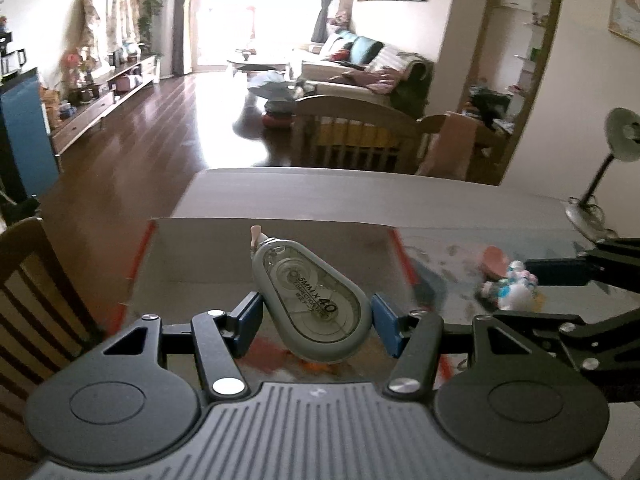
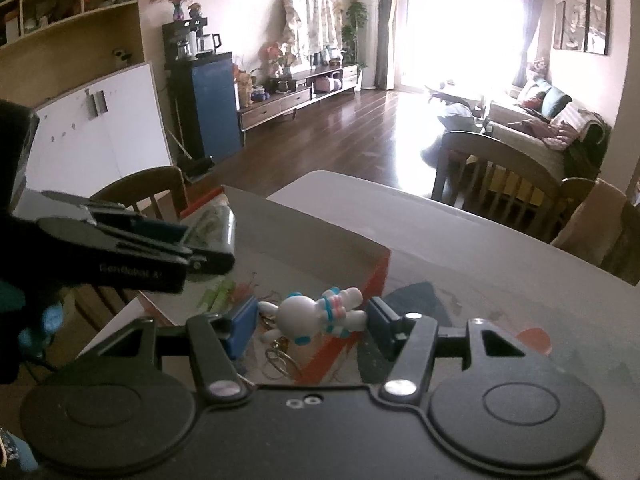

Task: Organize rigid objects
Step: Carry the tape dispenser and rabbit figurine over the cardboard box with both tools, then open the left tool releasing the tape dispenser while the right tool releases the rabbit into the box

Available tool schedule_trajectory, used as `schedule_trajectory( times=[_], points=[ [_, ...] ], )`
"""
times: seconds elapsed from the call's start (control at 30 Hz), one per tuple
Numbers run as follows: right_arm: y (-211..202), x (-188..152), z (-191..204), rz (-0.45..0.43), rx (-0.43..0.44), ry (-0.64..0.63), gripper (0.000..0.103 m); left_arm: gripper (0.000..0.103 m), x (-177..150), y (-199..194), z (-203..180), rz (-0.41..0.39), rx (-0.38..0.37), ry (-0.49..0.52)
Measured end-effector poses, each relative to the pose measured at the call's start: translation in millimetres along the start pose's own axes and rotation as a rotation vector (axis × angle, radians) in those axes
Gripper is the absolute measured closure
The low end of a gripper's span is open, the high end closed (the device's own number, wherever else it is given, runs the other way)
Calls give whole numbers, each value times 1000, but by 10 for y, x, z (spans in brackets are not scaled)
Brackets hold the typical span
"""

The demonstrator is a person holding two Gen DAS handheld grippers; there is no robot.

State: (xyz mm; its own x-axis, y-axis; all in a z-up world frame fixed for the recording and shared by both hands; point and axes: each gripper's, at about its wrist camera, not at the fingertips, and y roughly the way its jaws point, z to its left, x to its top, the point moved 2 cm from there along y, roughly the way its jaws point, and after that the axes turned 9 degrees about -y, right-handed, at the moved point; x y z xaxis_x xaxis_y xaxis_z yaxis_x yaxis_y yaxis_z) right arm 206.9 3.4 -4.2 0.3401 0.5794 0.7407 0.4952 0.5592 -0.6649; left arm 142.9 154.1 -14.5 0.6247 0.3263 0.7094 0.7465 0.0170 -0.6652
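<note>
A grey correction tape dispenser (image 1: 312,300) is clamped between the blue pads of my left gripper (image 1: 316,309), nose pointing away, above an open cardboard box (image 1: 272,226) with red edges. My right gripper (image 2: 312,317) is shut on a white astronaut keychain figure (image 2: 316,312) with blue and pink stripes; its metal rings (image 2: 280,360) dangle below. Both hang over the box (image 2: 320,240). In the right wrist view the left gripper (image 2: 200,248) shows at the left with the dispenser (image 2: 214,228). In the left wrist view the right gripper (image 1: 516,280) shows at the right with the figure (image 1: 510,286).
The box stands on a grey table (image 1: 360,192); small green items (image 2: 218,296) lie inside it. A desk lamp (image 1: 616,136) stands at the table's right. Wooden chairs stand at the left (image 1: 32,280) and beyond the far edge (image 1: 352,132).
</note>
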Motion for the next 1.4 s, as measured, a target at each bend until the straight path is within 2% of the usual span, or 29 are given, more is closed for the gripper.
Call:
schedule_trajectory(
  times=[0.23, 0.4, 0.83, 1.2, 1.33, 1.4],
  points=[
    [389, 98, 143, 47, 14, -10, 44, 43, 121, 214, 416, 24, 57, 0],
    [686, 128, 233, 88, 17, -24, 44, 43, 143, 481, 607, 56, 69, 16],
    [1429, -46, 472, 228, 34, -54, 44, 44, 115, 1099, 715, 144, 41, 56],
    [1561, -115, 605, 279, 36, -86, 43, 44, -41, 1261, 859, 201, 45, 27],
    [1523, -98, 577, 268, 51, -78, 32, 44, -49, 1219, 866, 190, 49, 26],
    [1476, -99, 574, 258, 57, -77, 31, 44, -28, 1206, 857, 187, 50, 22]
  ],
)
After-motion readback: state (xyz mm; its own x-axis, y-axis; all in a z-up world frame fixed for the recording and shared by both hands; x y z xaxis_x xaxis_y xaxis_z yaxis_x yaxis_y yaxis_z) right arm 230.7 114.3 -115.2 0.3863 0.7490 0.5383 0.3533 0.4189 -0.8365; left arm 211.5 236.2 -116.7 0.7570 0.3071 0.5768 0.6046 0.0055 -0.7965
